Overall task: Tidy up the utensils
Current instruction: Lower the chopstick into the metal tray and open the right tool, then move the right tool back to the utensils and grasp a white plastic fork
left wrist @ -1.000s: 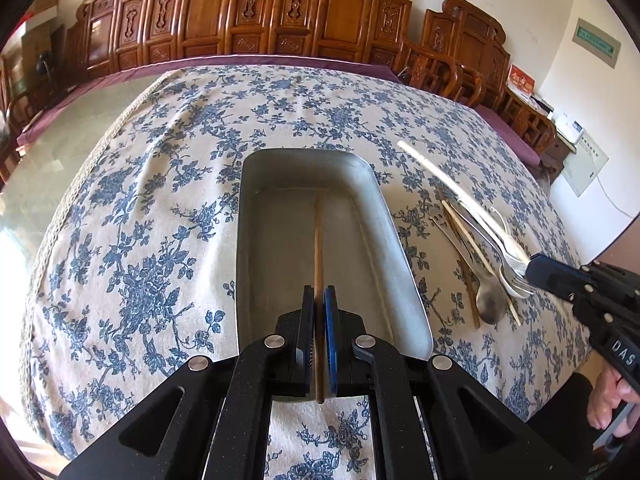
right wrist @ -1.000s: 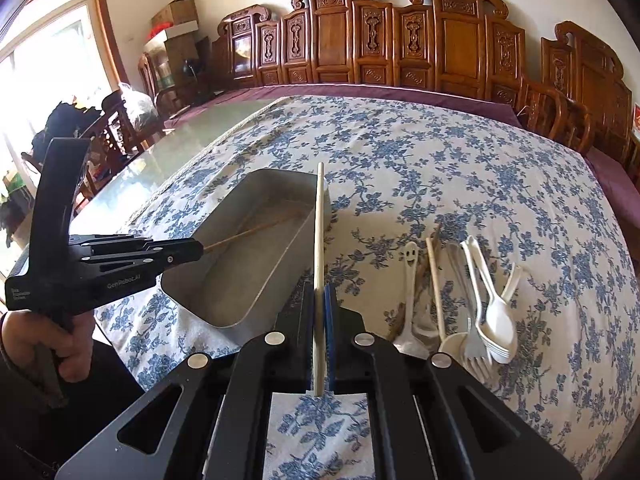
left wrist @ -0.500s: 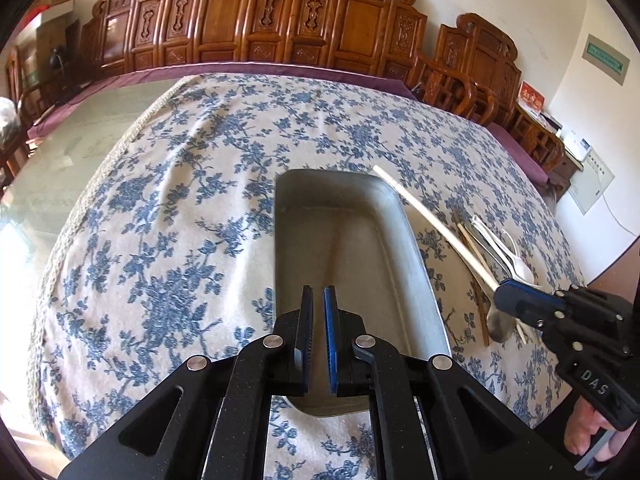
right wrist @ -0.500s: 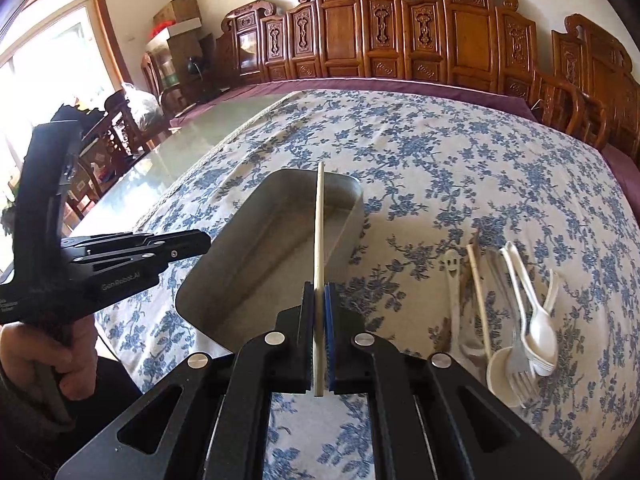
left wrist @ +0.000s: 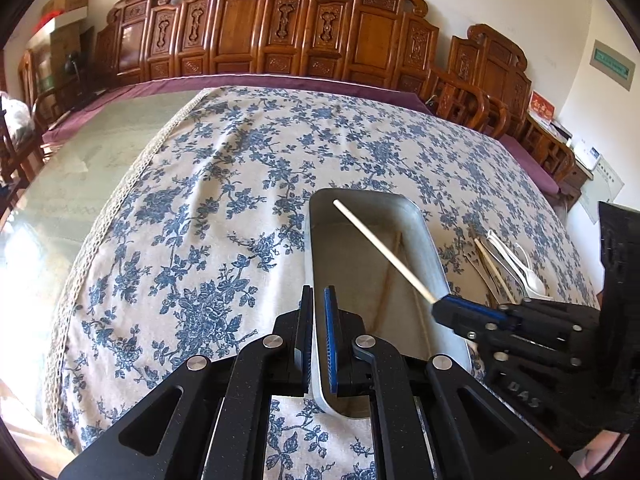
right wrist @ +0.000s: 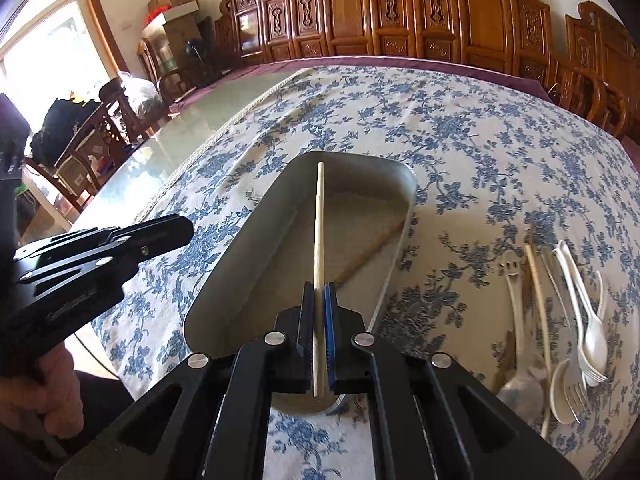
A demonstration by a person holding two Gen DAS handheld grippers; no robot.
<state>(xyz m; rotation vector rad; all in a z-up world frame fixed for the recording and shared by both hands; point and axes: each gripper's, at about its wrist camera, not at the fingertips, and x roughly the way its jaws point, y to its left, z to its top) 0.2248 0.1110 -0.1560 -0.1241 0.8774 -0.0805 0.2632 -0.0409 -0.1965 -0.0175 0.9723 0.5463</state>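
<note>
Pale slender chopstick point(right wrist: 319, 220) pinched in right gripper point(right wrist: 319, 344) over metal tray point(right wrist: 248, 248).

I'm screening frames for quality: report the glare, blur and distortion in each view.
Left wrist view: strong fisheye bowing, dark corner vignette, sun glare washing out the tablecloth at its left edge.
Right wrist view: window blown out white; spoons and forks motion-blurred, while the pale chopstick in the right gripper stays sharp.

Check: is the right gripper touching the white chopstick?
Touching. The right wrist view shows the right gripper shut on the white chopstick, the stick pinched between both fingers, above the tray.
</note>
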